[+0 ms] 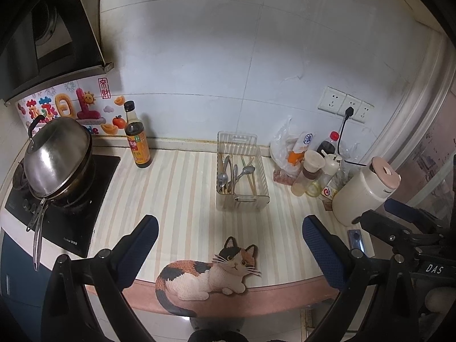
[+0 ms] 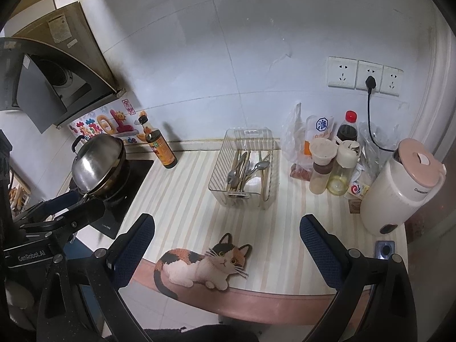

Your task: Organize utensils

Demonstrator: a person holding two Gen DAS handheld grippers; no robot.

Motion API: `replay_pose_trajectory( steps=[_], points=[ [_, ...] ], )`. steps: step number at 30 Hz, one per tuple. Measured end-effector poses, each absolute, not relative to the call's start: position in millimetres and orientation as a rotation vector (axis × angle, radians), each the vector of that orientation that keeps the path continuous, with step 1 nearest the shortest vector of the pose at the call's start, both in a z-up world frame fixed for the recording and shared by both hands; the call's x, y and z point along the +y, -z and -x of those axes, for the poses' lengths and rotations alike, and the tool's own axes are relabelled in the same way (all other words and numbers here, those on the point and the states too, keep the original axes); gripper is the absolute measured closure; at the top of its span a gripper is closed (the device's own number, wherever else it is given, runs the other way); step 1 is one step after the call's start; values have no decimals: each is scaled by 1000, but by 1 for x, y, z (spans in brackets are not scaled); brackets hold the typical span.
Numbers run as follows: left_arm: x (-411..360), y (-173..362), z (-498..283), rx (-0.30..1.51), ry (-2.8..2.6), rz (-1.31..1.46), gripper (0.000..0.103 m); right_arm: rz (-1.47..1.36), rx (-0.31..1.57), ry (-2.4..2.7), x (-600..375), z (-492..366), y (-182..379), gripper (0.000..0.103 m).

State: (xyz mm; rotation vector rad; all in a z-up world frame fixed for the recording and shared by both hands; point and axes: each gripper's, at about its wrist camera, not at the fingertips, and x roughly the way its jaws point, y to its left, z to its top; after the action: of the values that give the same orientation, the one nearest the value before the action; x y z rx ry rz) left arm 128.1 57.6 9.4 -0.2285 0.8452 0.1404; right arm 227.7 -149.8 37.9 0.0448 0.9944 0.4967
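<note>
Both grippers, left (image 1: 229, 245) and right (image 2: 226, 242), spread, empty; one tray (image 1: 242, 199), several spoons (image 1: 247, 170), chopsticks (image 1: 251, 181)

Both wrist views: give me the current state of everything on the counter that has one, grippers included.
Left gripper: open, empty, above the counter edge.
Right gripper: open, empty.
Clear plastic utensil basket: upright, holding metal spoons and wooden chopsticks.
Steel wok lid: on the wok, tilted.
Dark sauce bottle: upright, capped.
Cream kettle with pink lid: lid closed.
Black plug: in the middle socket.
</note>
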Motion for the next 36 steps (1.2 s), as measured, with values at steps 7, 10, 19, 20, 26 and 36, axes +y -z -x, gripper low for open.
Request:
replay_pose_trajectory(
  steps=[7, 10, 19, 20, 26, 36],
  points=[
    [58, -8, -126, 846, -143, 228, 0, -45, 997, -493, -147, -227, -37, 0],
    [59, -7, -124, 846, -145, 231, 0, -45, 996, -489, -148, -228, -38, 0],
    [58, -7, -124, 844, -148, 232, 0, -39, 995, -483, -147, -227, -38, 0],
    [58, -7, -124, 844, -148, 233, 0, -42, 997, -484, -147, -228, -38, 0],
    [57, -7, -124, 842, -150, 232, 0, -39, 995, -481, -147, -228, -38, 0],
    [58, -8, -126, 843, -150, 235, 0, -38, 996, -484, -147, -229, -39, 0]
  ],
)
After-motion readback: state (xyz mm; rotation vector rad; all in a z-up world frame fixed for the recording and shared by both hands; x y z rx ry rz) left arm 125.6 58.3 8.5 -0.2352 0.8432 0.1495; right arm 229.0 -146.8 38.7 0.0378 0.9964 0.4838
